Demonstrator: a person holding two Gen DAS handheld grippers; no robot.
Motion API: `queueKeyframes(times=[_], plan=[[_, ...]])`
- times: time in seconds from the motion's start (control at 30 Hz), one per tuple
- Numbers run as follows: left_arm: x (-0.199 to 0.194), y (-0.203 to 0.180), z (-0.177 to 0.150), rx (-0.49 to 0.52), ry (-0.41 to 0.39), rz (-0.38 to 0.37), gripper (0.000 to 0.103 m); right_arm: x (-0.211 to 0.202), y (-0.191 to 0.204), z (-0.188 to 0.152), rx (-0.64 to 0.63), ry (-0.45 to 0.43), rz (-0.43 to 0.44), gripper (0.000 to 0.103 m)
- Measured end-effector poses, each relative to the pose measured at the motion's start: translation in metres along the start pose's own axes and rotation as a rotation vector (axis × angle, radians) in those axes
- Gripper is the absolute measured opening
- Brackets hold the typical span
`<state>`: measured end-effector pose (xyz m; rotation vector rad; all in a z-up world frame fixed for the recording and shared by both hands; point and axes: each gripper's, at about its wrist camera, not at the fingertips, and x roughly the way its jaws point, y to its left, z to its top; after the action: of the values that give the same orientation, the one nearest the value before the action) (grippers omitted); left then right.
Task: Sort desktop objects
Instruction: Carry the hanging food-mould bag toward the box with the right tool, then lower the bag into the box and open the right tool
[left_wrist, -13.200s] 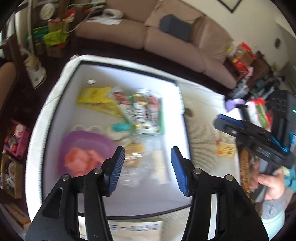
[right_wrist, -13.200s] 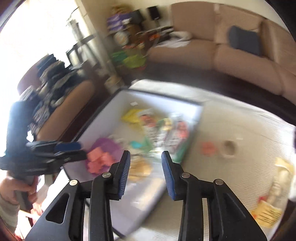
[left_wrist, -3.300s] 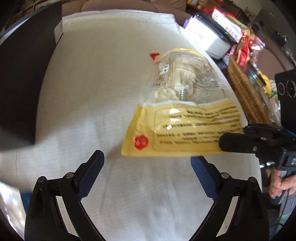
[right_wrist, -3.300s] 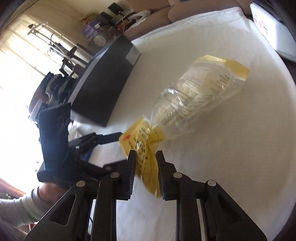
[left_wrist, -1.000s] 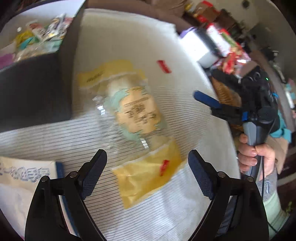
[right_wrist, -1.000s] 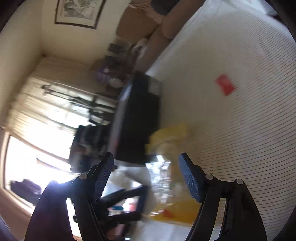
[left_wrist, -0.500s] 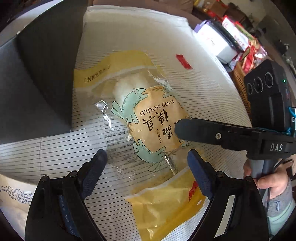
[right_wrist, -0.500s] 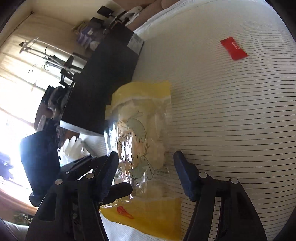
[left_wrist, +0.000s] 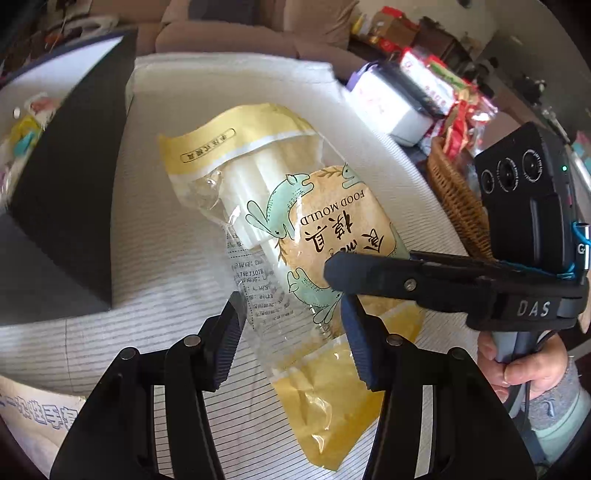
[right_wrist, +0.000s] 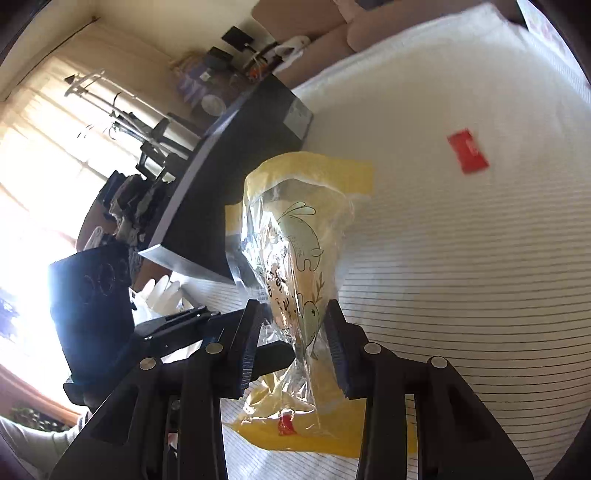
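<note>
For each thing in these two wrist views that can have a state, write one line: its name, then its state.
Food mould bag: sealed, lying on the white striped cloth, its near part bunched between both grippers.
Left gripper: jaws closing, bag between them.
Right gripper: jaws closing, bag between them.
Black box: open-topped, items inside.
Red slip: flat on the cloth, untouched.

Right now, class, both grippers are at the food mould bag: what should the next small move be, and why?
Probably finish closing both before lifting. The left gripper and right gripper are closing with the food mould bag between them, and it lies on the striped cloth beside the black box.
</note>
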<state>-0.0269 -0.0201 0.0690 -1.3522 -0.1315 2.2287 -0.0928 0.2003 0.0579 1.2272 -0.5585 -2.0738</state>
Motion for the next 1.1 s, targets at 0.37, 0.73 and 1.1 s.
queueKeyframes(times=[0.37, 0.73, 1.1], plan=[[-0.094, -0.029, 0.048, 0.038, -0.167, -0.028, 0.048, -0.054, 0.077, 0.036, -0.122, -0.145, 0.067, 0.037], [-0.178, 0.089, 0.135, 0.003, -0.070, 0.008, 0.048, 0.030, 0.184, 0.121, -0.106, -0.080, 0.150, 0.037], [-0.079, 0.206, 0.157, 0.022, 0.185, 0.162, 0.049, 0.166, 0.168, 0.140, -0.034, 0.028, -0.097, 0.036]])
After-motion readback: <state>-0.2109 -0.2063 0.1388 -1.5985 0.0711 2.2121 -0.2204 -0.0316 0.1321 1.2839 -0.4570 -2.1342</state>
